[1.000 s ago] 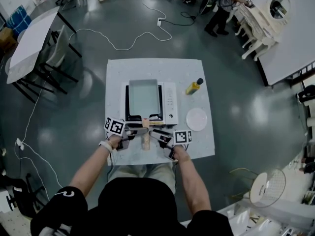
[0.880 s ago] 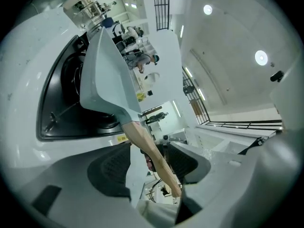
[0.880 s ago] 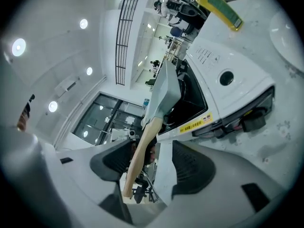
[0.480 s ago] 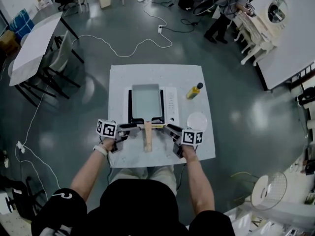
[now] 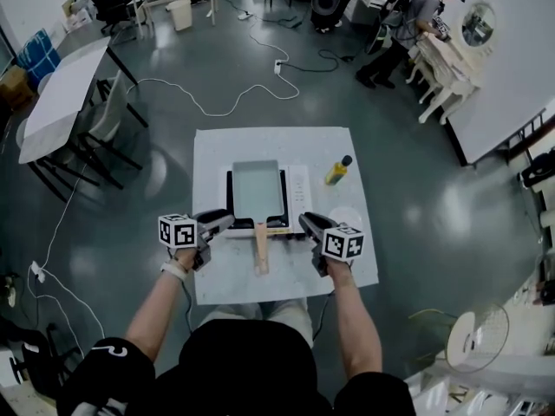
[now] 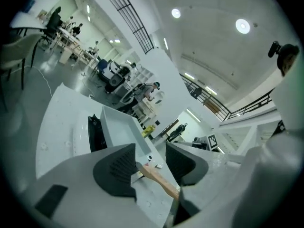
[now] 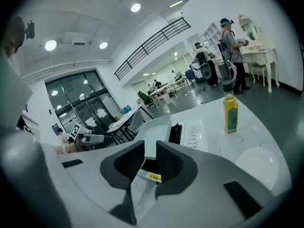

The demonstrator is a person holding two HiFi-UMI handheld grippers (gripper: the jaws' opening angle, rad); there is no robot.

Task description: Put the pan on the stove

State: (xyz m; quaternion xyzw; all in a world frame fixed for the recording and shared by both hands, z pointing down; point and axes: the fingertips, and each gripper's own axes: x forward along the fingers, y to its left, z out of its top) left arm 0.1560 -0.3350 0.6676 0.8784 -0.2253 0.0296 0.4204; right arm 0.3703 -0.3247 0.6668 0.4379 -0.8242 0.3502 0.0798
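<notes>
The person is holding both forearms out over the near edge of the desk (image 5: 217,154), one on either side of the pan's wooden handle (image 5: 260,248). Each wrist is turning inward, so the two tools are aiming at each other across it.

The left hand-held gripper (image 5: 224,221) is standing wide and closing with nothing gripped. The right hand-held gripper (image 5: 305,223) is down to a narrow gap and closing, also empty.

The pan (image 5: 257,188) is sitting on the stove (image 5: 297,189) at the middle of the desk, with its handle pointing at the near edge.

The left hand-held gripper (image 6: 151,163), in its own view, is showing the handle (image 6: 159,182) through the gap, beyond the pads and untouched. The right gripper view alone is showing, past the right hand-held gripper (image 7: 150,158), the label on the yellow bottle (image 7: 230,113) and the plate (image 7: 259,167) toward the right edge.
</notes>
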